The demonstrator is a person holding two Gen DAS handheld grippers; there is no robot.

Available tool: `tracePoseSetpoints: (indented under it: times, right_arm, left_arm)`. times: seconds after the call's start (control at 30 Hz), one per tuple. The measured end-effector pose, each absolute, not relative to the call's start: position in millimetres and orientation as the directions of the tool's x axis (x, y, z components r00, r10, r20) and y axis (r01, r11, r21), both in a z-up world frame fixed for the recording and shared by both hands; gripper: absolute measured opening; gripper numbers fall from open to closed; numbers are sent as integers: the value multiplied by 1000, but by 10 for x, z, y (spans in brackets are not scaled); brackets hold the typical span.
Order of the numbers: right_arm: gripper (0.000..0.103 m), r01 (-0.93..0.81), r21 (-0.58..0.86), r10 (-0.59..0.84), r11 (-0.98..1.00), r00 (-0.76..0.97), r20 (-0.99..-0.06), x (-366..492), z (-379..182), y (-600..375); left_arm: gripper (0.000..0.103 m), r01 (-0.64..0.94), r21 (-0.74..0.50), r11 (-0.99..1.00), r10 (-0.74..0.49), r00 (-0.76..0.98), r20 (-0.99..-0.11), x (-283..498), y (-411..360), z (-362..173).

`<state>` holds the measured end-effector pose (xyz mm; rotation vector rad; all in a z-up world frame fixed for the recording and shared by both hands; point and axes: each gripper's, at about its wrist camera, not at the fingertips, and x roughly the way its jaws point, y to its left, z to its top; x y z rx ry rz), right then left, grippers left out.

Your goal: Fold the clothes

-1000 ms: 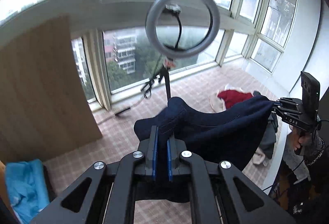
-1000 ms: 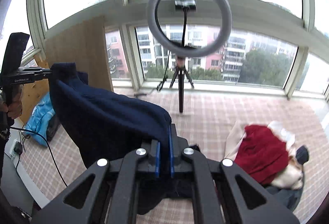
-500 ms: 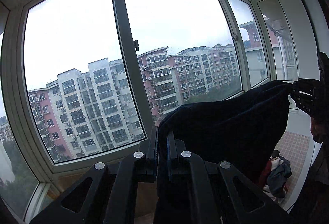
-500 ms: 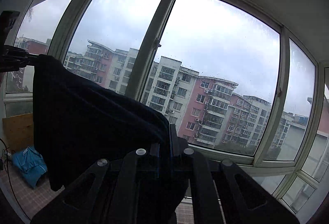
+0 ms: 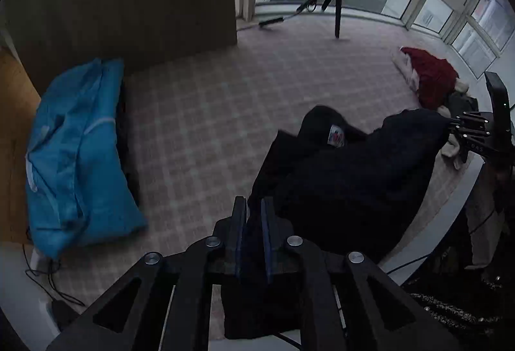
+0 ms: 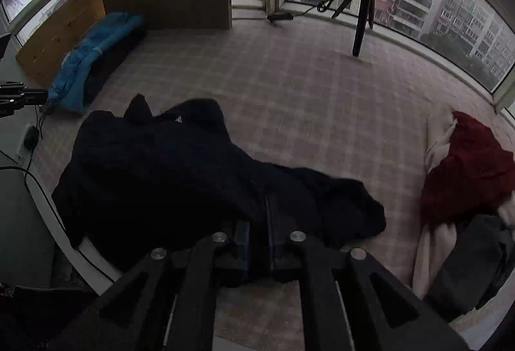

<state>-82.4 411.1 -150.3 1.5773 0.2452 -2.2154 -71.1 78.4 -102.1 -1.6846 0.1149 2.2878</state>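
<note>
Your left tongs and right tongs each pinch the dark garment, slumped on the bench; spreading it flat likely follows.

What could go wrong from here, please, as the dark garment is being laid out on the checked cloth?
The navy garment lies bunched, with one edge draped over the table edge near the cable, so it might slide off or snag. Both the left gripper and the right gripper pinch thick folds, so extra layers could be caught. The red garment pile lies close and could get dragged in.
</note>
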Motion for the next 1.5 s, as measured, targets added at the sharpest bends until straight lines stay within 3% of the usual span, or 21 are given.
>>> tracePoseSetpoints:
  times: [0.07, 0.13, 0.2, 0.27, 0.3, 0.53, 0.63, 0.67, 0.73, 0.83, 1.07, 1.33, 1.5]
  right_arm:
    - [9, 405, 139, -252, -904, -240, -937, -653, -1708, 4267]
    - [15, 376, 189, -295, -907, -250, -922, -561, -1716, 4453]
    - [45, 360, 232, -342, -903, -279, -897, -646, -1587, 4588]
    - [58, 367, 208, -331, -907, -314, -890, -772, -1500, 4633]
    - [58, 369, 183, -309, -911, -317, -897, -821, -1493, 4618]
    - [58, 419, 192, -309, -887, -232, -922, -751, -1502, 4601]
    - [58, 418, 215, -322, -883, -205, -924, -687, -1483, 4667]
    - [58, 416, 217, -326, -883, -210, -922, -676, -1457, 4689]
    - [58, 416, 210, -329, -885, -239, -914, -680, -1377, 4724]
    - [58, 424, 201, -342, -883, -288, -895, -742, -1252, 4752]
    - [58, 559, 189, -399, -807, -280, -874, -964, -1188, 4406]
    - [58, 795, 208, -478, -570, -115, -871, -640, -1309, 3599]
    - [58, 837, 79, -373, -541, -154, -915, -401, -1434, 3505]
  left_arm:
    - [3, -197, -168, -966, 200, -155, -968, -591, 581, -1578]
    - [5, -177, -222, -959, 249, -151, -957, -512, 491, -1641]
    - [18, -234, -219, -947, 260, -158, -953, -563, 661, -1569]
    - [49, -330, -173, -928, 244, -188, -952, -616, 892, -1477]
    - [53, -370, -159, -915, 245, -198, -949, -660, 1018, -1465]
    - [54, -594, -72, -802, 232, -198, -952, -770, 1754, -1606]
    - [47, -620, -65, -782, 205, -158, -966, -743, 1833, -1745]
    - [28, -619, -70, -782, 198, -141, -970, -747, 1846, -1800]
    - [8, -603, -75, -794, 184, -121, -975, -754, 1826, -1853]
    - [1, -572, -122, -811, 242, -138, -960, -724, 1697, -1668]
    - [1, -418, -160, -894, 291, -273, -917, -410, 869, -1085]
    - [1, -340, -147, -929, 238, -243, -940, -330, 674, -1396]
    - [2, -363, -157, -919, 252, -230, -940, -316, 689, -1418]
